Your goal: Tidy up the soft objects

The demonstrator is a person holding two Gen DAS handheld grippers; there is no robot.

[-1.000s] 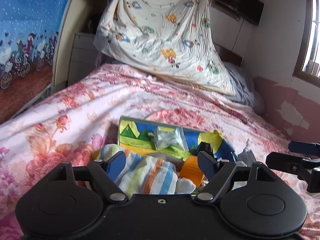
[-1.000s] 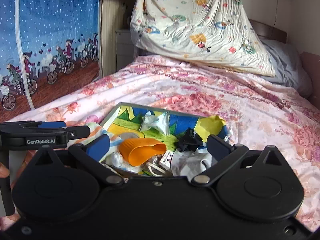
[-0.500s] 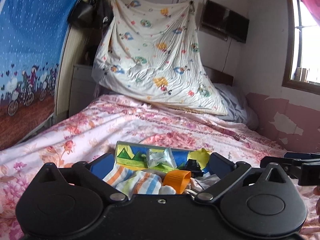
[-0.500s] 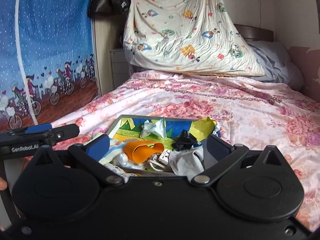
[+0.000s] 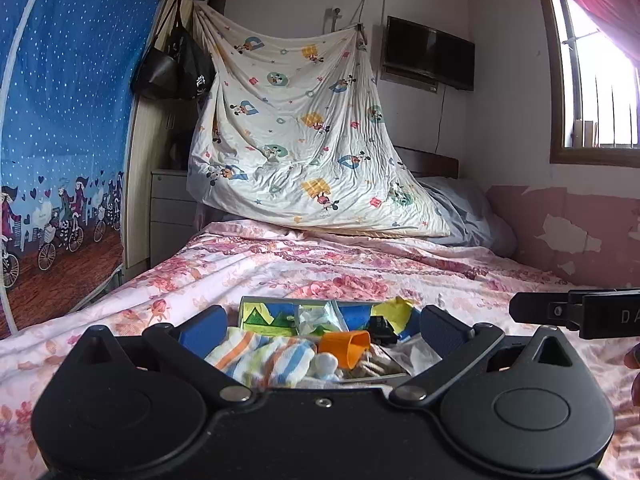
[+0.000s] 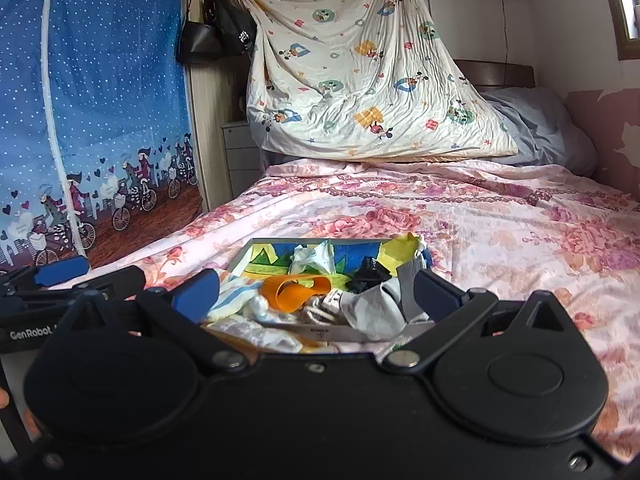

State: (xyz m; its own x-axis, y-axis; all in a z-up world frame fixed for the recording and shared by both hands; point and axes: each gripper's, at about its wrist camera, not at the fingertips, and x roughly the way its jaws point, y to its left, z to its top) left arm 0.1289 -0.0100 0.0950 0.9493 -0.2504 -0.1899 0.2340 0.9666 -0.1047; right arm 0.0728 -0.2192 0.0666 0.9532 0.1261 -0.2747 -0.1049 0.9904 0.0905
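Hovering low over bed (image 5: 280, 264), left gripper (image 5: 320, 326) jaws wide after just opening, nothing pinched. Right gripper (image 6: 316, 292) also spread wide, empty. Box (image 6: 256, 250) lower centre of both frames holds striped sock (image 5: 260, 356), orange cup (image 5: 346, 346), grey cloth (image 6: 372, 308), black item (image 6: 366, 272).

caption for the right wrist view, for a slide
Open right gripper facing a box of jumbled soft items on a floral bed.

White cartoon-print sheet (image 5: 304, 140) hangs above pink floral bedspread (image 5: 360, 264); black handbag (image 5: 160, 68) hangs beside blue dotted curtain (image 5: 64, 120); dark wall-mounted screen (image 5: 428, 58), probably a television
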